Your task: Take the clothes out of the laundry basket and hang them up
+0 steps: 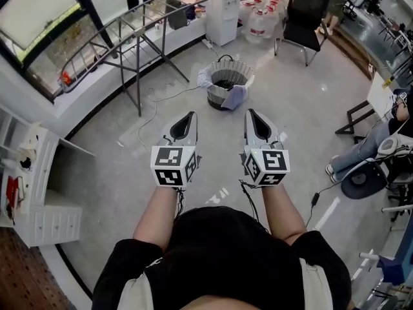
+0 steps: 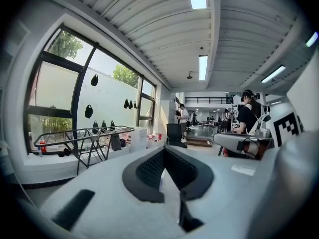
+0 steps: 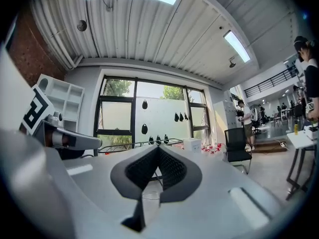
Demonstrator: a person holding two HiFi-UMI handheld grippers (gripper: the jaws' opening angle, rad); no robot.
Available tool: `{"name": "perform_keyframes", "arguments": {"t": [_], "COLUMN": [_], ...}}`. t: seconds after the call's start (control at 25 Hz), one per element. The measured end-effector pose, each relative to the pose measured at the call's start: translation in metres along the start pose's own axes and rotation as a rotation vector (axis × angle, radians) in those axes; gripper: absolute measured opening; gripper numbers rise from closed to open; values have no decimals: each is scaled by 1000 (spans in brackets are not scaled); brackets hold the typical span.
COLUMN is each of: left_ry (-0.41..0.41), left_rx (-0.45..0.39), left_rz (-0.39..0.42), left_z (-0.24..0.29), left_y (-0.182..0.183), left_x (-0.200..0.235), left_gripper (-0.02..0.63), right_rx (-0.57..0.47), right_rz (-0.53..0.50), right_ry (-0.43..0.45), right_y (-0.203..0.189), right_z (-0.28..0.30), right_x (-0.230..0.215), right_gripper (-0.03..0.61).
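Observation:
The laundry basket (image 1: 228,84) stands on the floor ahead of me, with pale clothes (image 1: 239,97) draped over its rim. A metal drying rack (image 1: 132,28) stands to its left by the window; it also shows in the left gripper view as the rack (image 2: 82,136). My left gripper (image 1: 188,116) and right gripper (image 1: 251,113) are held side by side above the floor, short of the basket, both pointing toward it. Both are shut and hold nothing. In the gripper views the left gripper (image 2: 163,151) and right gripper (image 3: 158,150) have their jaws pressed together.
A white appliance (image 1: 222,11) and water bottles (image 1: 261,15) stand beyond the basket, and a black chair (image 1: 303,18) at the back right. A white shelf unit (image 1: 39,186) is at the left. A seated person (image 1: 381,141) is at the right. Cables (image 1: 151,112) lie on the floor.

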State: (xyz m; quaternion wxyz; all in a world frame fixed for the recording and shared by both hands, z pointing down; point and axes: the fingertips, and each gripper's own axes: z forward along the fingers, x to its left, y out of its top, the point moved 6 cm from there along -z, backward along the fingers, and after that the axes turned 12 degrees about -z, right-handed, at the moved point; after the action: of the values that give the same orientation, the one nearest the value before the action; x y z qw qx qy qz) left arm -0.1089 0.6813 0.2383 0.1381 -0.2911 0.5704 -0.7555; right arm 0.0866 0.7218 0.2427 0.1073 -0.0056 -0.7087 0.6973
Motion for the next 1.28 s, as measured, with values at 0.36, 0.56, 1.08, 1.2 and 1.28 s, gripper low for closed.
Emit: {"name": "perform_keyframes", "arguments": {"t": [0.36,0.56,1.08,1.2,1.28], "left_ry": [41,37,-20,-31,-37], "left_rx": [-26,-50,-41,-28,-25], "left_rz": [0,-24,-35,-37,-36], "left_z": [13,29,171,221,255], "left_y": [-9,-7,12,30,46], "left_x": [-19,-9,50,77,93], "left_gripper": [9,9,9,9,9], "right_rx": [-16,-22,13,28,37], "right_rz": [-7,-13,-28,-31,-29], "right_ry": [36,38,-2,-10,-18], "right_y": [-5,-9,-40,-42,-42], "right_z": [4,21,154,206,241], "right_x": [-26,-34,-84,-97,-108], "right_gripper": [12,12,12,12,12]}}
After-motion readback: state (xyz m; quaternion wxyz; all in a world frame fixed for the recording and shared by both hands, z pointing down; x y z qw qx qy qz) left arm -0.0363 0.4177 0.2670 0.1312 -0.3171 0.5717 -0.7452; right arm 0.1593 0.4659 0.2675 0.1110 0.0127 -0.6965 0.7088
